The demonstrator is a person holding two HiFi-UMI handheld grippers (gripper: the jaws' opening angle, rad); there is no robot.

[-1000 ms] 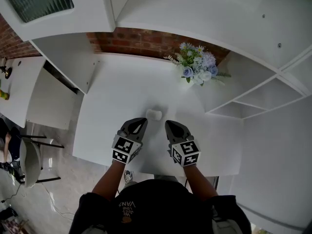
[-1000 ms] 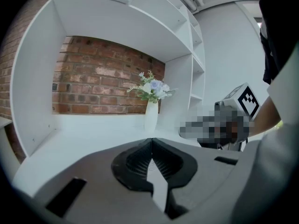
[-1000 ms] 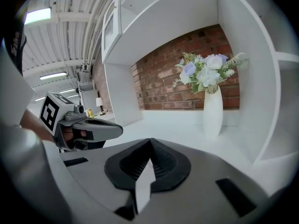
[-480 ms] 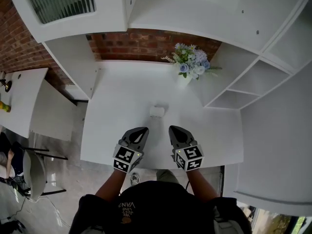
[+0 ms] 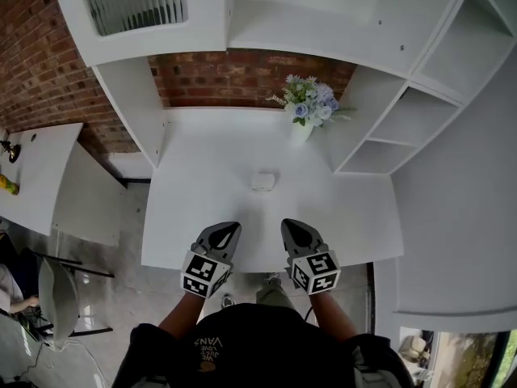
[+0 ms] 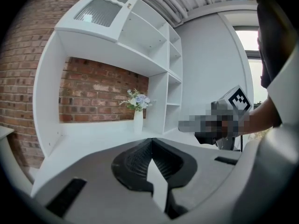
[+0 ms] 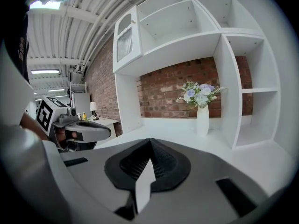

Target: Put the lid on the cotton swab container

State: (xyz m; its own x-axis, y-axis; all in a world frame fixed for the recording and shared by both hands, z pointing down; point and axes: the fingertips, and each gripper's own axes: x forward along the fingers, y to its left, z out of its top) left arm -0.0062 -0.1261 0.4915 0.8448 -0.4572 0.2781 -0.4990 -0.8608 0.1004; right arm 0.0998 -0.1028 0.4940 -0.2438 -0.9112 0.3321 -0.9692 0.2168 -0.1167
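Observation:
A small white cotton swab container (image 5: 262, 181) stands in the middle of the white table (image 5: 202, 184); whether its lid is on cannot be made out. My left gripper (image 5: 231, 229) hovers at the table's near edge, left of centre, shut and empty. My right gripper (image 5: 292, 226) is level with it to the right, also shut with nothing between its jaws. Both sit well short of the container. In the left gripper view the jaws (image 6: 150, 146) meet, and the container is hidden. The right gripper view shows its jaws (image 7: 150, 146) closed too, with the left gripper (image 7: 77, 127) at the left.
A white vase of blue and white flowers (image 5: 307, 107) stands at the table's back, against the brick wall (image 5: 242, 75). White shelving (image 5: 404, 120) rises on the right and a white cabinet (image 5: 137, 23) on the left. A second white table (image 5: 32, 168) lies far left.
Both grippers have drawn back from the container toward the table's near edge, and the head camera has pulled back with them. The container has stayed in place.

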